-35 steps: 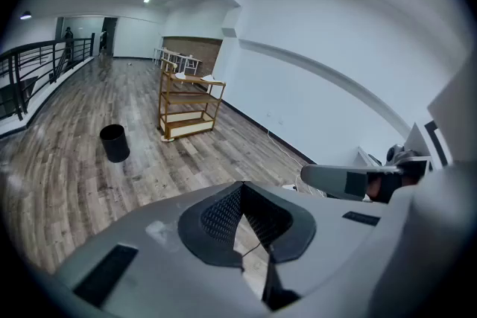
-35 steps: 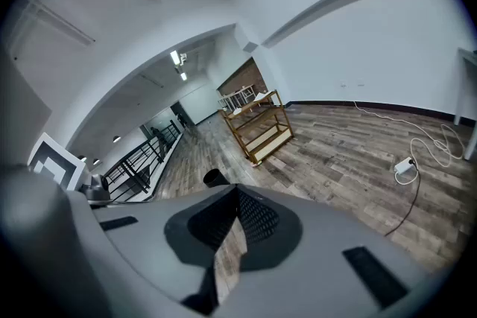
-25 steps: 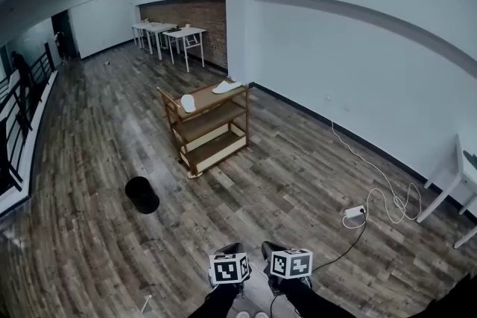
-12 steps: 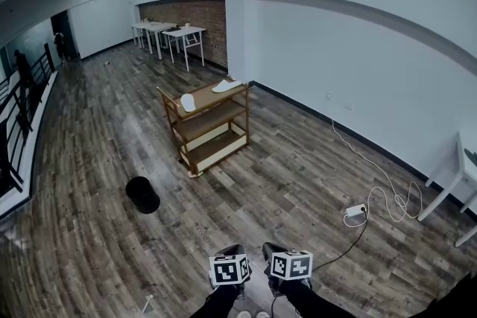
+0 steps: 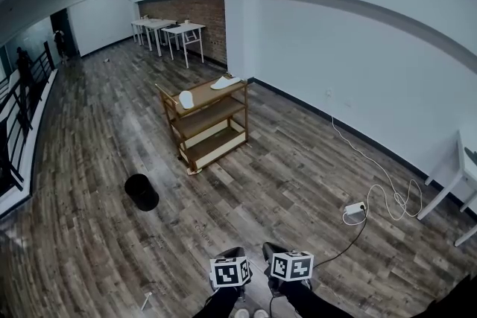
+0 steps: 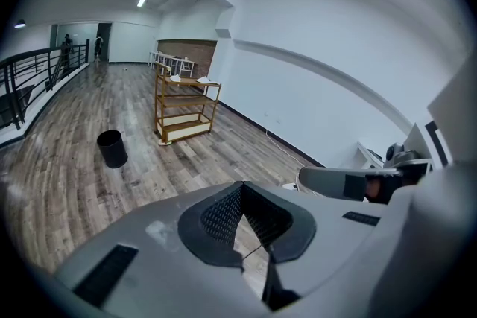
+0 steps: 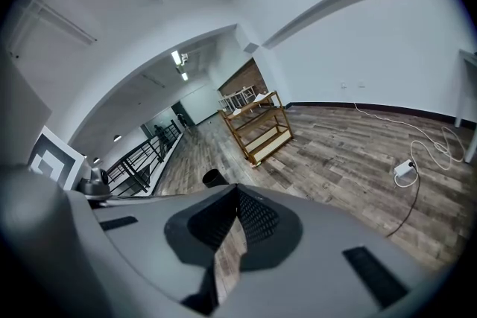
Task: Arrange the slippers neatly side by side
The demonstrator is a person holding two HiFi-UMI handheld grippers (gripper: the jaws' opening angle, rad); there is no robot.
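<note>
Scarcely moves: keeps left gripper (image 5: 232, 253) and right gripper (image 5: 273, 251) closed, empty, well short of the wooden rack (image 5: 211, 121); leaves near slipper (image 5: 186, 99) and far slipper (image 5: 225, 83) apart on its top shelf, so arranging not yet begun.

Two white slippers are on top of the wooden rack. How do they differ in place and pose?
The left slipper sits near the left end of the wooden rack; the right slipper lies at its far right corner, clearly apart. The left slipper looks short and rounded, perhaps turned end-on; the right slipper looks long and flat. Both are white and rest on the top shelf.
</note>
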